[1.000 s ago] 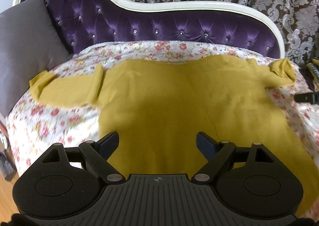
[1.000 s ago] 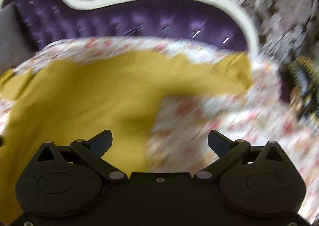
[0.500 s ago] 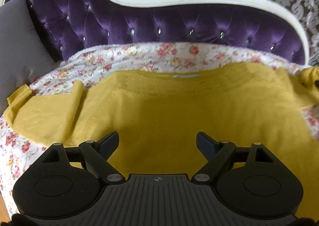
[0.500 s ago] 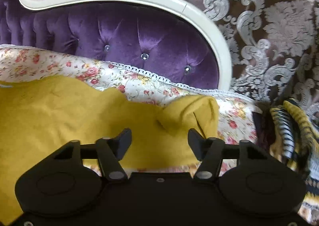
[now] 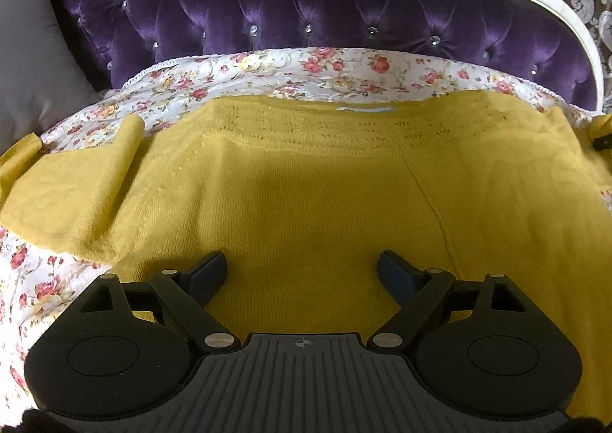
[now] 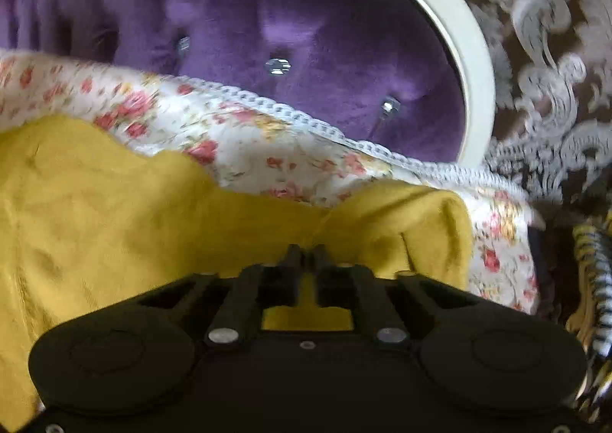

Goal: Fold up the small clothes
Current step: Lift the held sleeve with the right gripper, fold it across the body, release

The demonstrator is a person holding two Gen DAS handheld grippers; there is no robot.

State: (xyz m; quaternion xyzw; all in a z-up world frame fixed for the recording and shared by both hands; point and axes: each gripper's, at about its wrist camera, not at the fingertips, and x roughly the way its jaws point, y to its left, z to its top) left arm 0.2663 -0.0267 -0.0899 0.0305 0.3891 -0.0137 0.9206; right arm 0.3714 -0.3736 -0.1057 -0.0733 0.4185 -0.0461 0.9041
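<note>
**Q:** Tongs first: how does each stand, and why?

**A:** Right gripper: fingers pressed together on the yellow knit, pinching the right sleeve where it narrows just ahead of the tips. A grip there probably serves to carry the sleeve inward over the body for the first fold. Left gripper: fingers spread wide, nothing between them, poised above the mustard sweater. It may be placed there to pin the body while the sleeve travels; whether it touches the cloth cannot be told.

**Q:** Where does the garment lie relative to them?

**A:** Directly beneath and ahead of the left gripper, spread flat on the floral bedspread, with its openwork yoke at the far side. The left sleeve runs off beyond the left finger, its upper edge turned up. Past the bedspread rises the purple tufted headboard; a grey cushion stands far left.

**Q:** What is hidden or unclear?

**A:** The hem is covered by the left gripper's housing. The right-wrist view is motion-blurred, so the exact depth of the pinch is uncertain, and the housing hides the cloth below it. A striped yellow-and-black fabric at the right edge is cut off and cannot be identified.
</note>
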